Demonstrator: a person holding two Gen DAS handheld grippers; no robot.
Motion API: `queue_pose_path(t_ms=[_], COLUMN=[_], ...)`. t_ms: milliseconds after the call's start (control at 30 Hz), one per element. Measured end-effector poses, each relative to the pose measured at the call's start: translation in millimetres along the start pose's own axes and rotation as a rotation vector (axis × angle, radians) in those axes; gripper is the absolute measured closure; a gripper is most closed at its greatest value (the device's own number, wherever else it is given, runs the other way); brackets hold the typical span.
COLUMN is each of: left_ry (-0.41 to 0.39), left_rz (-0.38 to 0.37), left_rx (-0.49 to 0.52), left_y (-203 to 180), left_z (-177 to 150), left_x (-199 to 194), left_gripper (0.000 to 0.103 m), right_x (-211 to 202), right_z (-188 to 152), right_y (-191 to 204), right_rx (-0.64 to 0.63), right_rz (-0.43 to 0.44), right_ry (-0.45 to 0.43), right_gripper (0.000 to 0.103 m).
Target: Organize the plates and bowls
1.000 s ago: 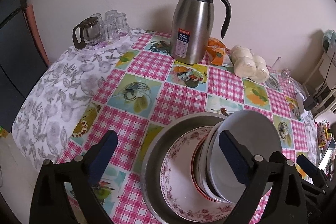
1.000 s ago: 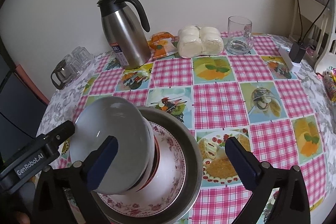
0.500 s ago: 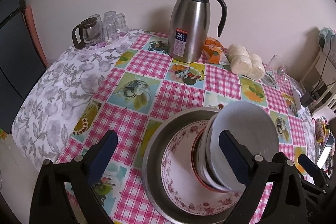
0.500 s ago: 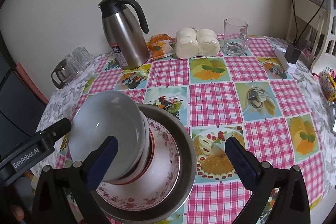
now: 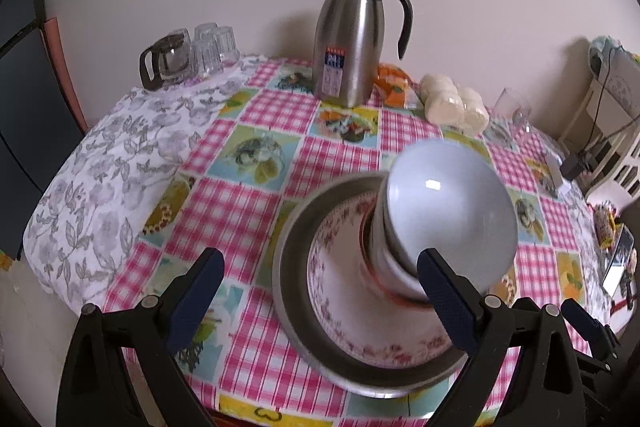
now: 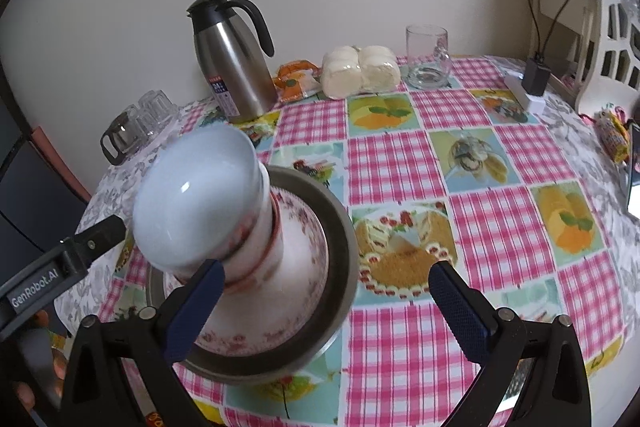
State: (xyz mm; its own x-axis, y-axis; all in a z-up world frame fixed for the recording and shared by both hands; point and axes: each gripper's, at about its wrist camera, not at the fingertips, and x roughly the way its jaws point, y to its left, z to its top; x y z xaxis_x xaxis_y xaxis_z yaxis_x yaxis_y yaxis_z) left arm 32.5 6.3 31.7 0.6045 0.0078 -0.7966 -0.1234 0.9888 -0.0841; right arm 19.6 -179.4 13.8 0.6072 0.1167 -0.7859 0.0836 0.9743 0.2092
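Beside the steel thermos [image 5: 352, 39], a stack of bowls [image 5: 436, 219] sat on a floral plate [image 5: 360, 307] inside a metal basin [image 5: 296, 267], while my left gripper [image 5: 320, 291] and right gripper [image 6: 328, 303] both gaped, holding nothing. Those glossy, rounded bowls looked smooth and leaned sideways; I judged a clumsy nudge could topple them.

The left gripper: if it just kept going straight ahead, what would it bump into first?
Probably the metal basin holding the floral plate and stacked bowls; its open fingers straddle the basin's left rim, though depth is uncertain.
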Motion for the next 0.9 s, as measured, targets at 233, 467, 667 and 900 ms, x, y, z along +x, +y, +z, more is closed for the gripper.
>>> queue_pose_path(t_ms=[233,467,667,900], left_ry=[0.050,0.082,0.139,0.170], left_rz=[0.008,0.046,0.041,0.041], left_rx=[0.018,0.086,0.144,0.136], left_y=[3.7,-0.5,-7.8,-8.7], left_z=[-28.0,-51.7,-72.4,-81.8], left_x=[1.0,-1.7,1.5,1.1], left_gripper=[0.006,0.006,0.006,0.006], right_x=[3.1,-0.9,-3.7,-9.3], right_z=[-26.6,-45.0,-59.5,-69.8], right_y=[-6.5,-10.1,-12.8,-15.8], right_rx=[-0.015,-0.030,-0.043,-0.052], right_rz=[-0.040,-0.068,-0.083,-0.091], right_ry=[0.034,0.045,0.060,0.066], right_gripper=[0.000,0.000,0.000,0.000])
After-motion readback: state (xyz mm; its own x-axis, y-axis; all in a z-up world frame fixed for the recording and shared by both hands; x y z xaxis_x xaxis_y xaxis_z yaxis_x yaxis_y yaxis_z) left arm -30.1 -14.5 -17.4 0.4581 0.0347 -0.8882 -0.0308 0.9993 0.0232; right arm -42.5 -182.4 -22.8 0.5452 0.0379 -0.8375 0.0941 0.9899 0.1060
